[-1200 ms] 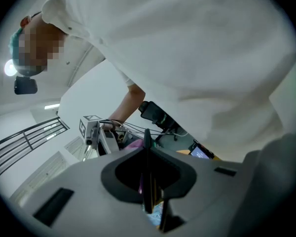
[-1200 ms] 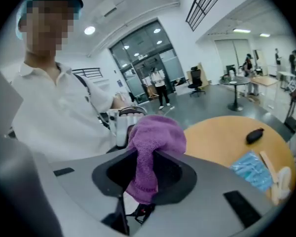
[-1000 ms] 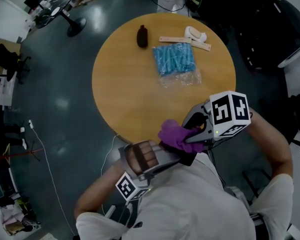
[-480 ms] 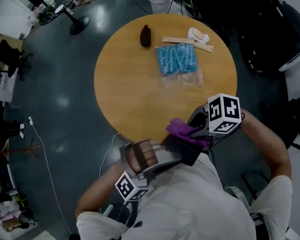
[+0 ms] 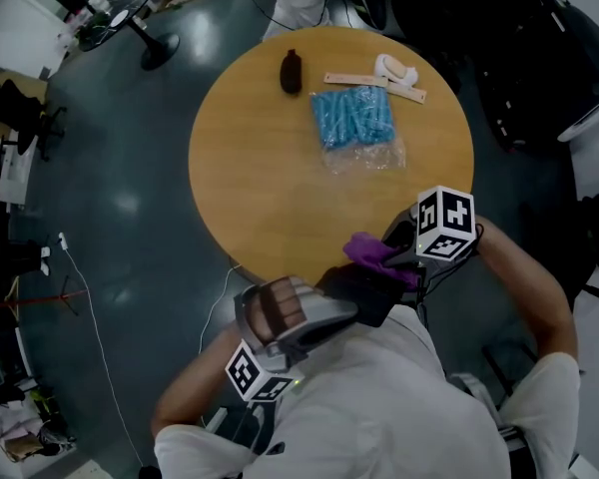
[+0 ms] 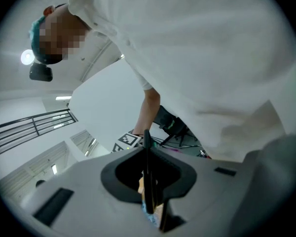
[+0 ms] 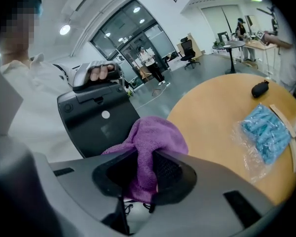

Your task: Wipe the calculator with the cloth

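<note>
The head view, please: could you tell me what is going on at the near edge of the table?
A person holds tongs in each hand, just off the near edge of the round table. The left tongs are shut on the thin black calculator, gripped by its edge. The right tongs are shut on a bunched purple cloth, which sits at the calculator's flat side and seems to touch it. The wipe looks under way or about to begin.

Fuzzy cloth [image 7: 155,139]; matt calculator [image 7: 93,125] (plastic)
</note>
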Available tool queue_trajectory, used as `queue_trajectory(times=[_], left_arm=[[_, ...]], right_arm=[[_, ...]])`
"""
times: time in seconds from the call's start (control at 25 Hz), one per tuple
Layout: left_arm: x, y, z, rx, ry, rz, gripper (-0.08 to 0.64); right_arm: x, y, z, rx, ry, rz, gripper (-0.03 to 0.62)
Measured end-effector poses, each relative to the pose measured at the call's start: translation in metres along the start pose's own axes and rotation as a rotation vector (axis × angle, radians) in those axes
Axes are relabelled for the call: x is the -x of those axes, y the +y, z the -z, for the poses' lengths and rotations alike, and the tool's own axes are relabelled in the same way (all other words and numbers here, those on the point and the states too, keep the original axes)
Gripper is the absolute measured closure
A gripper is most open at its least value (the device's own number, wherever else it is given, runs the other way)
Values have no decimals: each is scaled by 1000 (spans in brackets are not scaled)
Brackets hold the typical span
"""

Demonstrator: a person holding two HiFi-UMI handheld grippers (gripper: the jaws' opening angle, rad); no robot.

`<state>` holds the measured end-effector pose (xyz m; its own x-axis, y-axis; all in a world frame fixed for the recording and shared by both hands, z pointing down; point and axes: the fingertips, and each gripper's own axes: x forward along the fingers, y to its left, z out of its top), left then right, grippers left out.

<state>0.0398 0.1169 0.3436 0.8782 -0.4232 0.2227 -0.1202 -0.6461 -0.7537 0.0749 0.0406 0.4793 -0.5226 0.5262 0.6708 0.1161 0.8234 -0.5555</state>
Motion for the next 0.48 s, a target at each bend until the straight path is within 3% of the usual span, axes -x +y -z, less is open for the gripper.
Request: queue_trajectory(times=[0.16,0.24,0.4,0.48], left_arm=[[3,20,20,155,41,-93,517],[6,30,43,279,83,-152,517],[10,52,104,635,104,-279,517],[13,49,144,923,132,-354,517]], right_arm=[[7,-29,13,-53,-28,100,492],[18,-46,15,-75,-76,190,492],[44,-70,11,-135,-236,319,492],[51,-74,9,-178,-329,328,492]])
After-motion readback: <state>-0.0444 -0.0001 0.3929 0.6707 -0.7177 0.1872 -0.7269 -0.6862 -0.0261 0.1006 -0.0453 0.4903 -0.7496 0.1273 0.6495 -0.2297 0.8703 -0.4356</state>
